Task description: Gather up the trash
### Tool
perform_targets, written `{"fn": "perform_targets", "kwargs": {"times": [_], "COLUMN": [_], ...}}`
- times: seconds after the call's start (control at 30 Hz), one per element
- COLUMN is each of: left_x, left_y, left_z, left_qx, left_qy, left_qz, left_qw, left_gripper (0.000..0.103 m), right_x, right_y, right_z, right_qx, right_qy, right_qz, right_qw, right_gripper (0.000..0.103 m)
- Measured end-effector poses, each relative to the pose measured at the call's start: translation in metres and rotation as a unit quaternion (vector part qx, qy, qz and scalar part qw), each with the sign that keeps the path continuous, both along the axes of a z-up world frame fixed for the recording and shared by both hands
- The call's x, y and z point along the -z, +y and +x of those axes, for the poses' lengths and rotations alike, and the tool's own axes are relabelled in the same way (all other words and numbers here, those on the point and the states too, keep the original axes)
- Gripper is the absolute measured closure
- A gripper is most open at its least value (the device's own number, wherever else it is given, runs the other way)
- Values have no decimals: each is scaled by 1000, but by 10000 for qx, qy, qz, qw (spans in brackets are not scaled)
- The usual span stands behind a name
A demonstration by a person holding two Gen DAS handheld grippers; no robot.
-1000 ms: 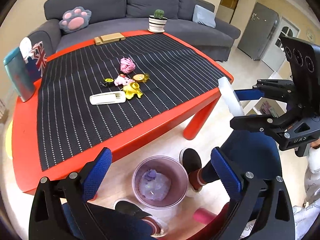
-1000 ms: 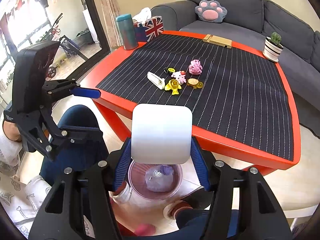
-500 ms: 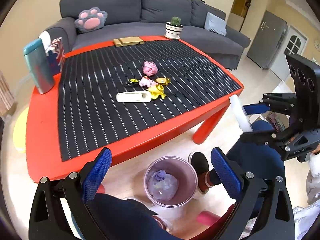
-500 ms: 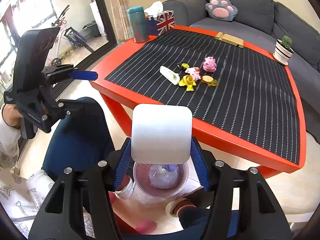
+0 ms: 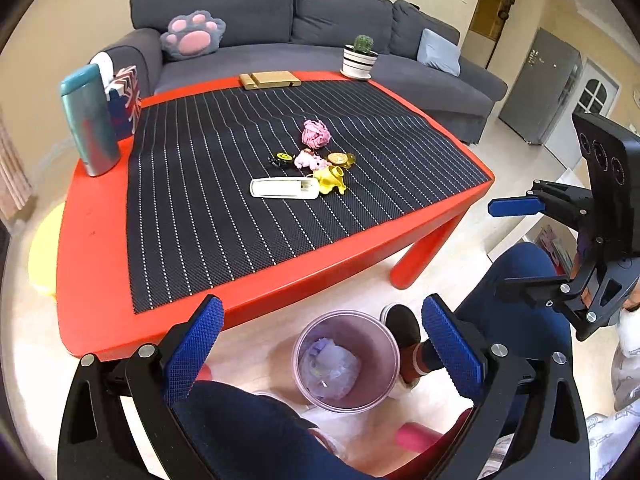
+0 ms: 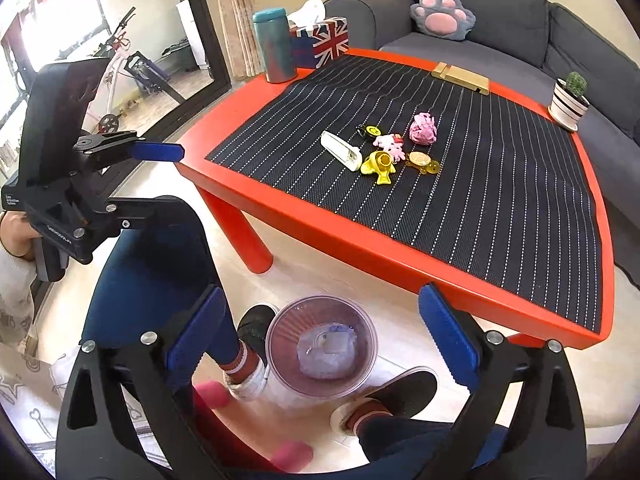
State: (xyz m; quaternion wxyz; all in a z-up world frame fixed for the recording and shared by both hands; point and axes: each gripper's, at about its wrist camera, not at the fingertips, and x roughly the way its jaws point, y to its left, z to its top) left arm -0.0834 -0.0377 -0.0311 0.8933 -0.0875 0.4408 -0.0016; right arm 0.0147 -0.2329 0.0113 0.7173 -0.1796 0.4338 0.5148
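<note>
A translucent purple bin [image 5: 298, 360] [image 6: 270, 348] stands on the floor in front of the red table [image 5: 100, 280]. My right gripper [image 6: 322, 294] hangs over it, jaws opening wide with nothing between them. A white square piece [image 6: 334, 344] lies in the bin on crumpled plastic. My left gripper [image 5: 320, 308] is open and empty, also above the bin. On the striped mat lie a pink crumpled ball [image 5: 316, 134], a white flat case [image 5: 284, 188], a yellow toy [image 5: 331, 179], a pink toy [image 5: 308, 159] and an amber turtle [image 5: 340, 158].
A teal tumbler [image 5: 90, 120] and a flag tissue box [image 5: 126, 100] stand at the table's left corner, with a wooden block [image 5: 270, 79] and a cactus pot [image 5: 359, 60] at the far edge. A person's legs and shoes [image 6: 404, 394] flank the bin. A grey sofa [image 5: 280, 20] lies behind.
The right gripper's jaws spread and the white square piece dropped out of them into the bin. The left gripper shifted a little sideways along the table's front.
</note>
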Motion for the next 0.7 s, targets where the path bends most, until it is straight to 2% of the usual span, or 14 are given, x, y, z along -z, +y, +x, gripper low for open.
{"fn": "perform_targets", "kwargs": {"times": [0.7], "left_x": [2], "left_y": [-4], "left_z": [6], "left_qx": [69], "left_qy": [42], "left_qz": [-52], "left_qw": [10000], "left_gripper": [8], "right_x": [-3], "right_y": [-4], "right_z": [11], "right_qx": [144], "right_qy": [76], "right_qz": [129], "right_qw": [9998], "right_gripper": [6]}}
